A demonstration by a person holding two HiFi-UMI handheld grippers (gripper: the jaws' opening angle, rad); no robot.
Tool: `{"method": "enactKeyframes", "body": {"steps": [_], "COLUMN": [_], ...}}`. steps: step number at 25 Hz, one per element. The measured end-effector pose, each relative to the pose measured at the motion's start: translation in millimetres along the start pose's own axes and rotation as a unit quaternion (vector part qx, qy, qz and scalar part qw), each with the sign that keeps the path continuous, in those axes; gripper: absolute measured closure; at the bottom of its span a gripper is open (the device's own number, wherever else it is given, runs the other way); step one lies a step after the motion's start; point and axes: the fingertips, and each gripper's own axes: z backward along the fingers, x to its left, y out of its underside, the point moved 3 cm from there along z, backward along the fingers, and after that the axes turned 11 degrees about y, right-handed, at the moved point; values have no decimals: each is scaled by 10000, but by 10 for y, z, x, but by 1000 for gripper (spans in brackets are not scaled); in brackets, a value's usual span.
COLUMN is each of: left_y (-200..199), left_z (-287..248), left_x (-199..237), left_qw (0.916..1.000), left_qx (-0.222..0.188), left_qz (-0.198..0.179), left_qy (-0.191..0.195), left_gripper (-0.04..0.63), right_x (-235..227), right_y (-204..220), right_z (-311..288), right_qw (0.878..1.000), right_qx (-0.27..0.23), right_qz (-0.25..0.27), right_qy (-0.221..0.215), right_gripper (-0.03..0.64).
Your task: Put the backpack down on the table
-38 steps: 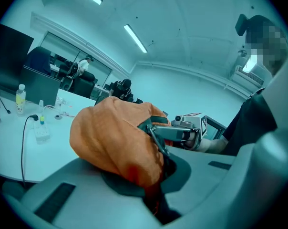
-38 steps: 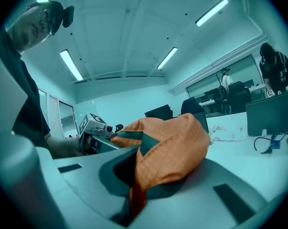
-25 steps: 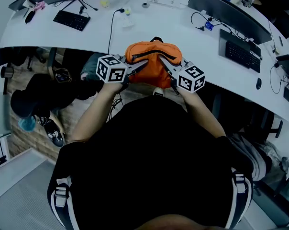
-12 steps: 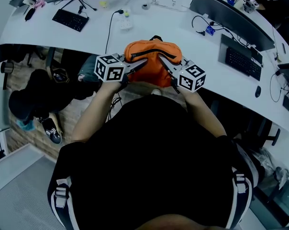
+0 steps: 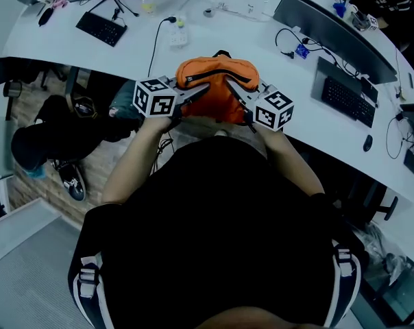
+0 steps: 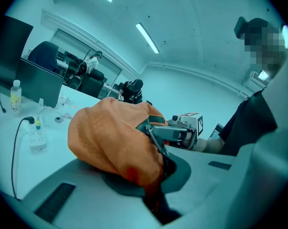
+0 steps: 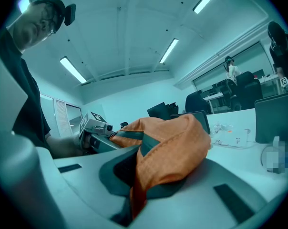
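**While the backpack hangs between both grippers: set-down not yet made**

Since both sets of jaws are clenched on orange fabric, the backpack [image 5: 217, 88] is judged to be carried, not placed; the left gripper [image 5: 204, 90] pinches a fold on its left side; the right gripper [image 5: 230, 88] pinches a fold and dark strap on its right side. In the head view the bag sits over the near edge of the white counter [image 5: 90, 55], its lower part in front of that edge; whether its base touches the surface cannot be told. Done: bag grasped on both sides and brought to the counter. Left, by judgement: move it further over the top, lower it until it rests, release both jaws. The bare stretch ahead lies between the power strip [image 5: 178, 38] and the monitor [image 5: 334, 27].
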Motion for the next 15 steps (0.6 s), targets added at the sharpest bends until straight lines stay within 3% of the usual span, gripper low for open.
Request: {"method": "enactKeyframes", "body": {"steps": [15], "left_y": [-183], "left_z": [-256], "left_x": [356], "left_qw": [9996], "left_qx": [15], "left_qz": [145], "left_qy": [-229], "left_gripper": [561], "right_x": [-469], "right_y": [-74], "right_z": [-181], "right_qw": [9996], "right_qx": [107], "right_qz": [-28], "right_qy": [-266], "right_gripper": [594]}}
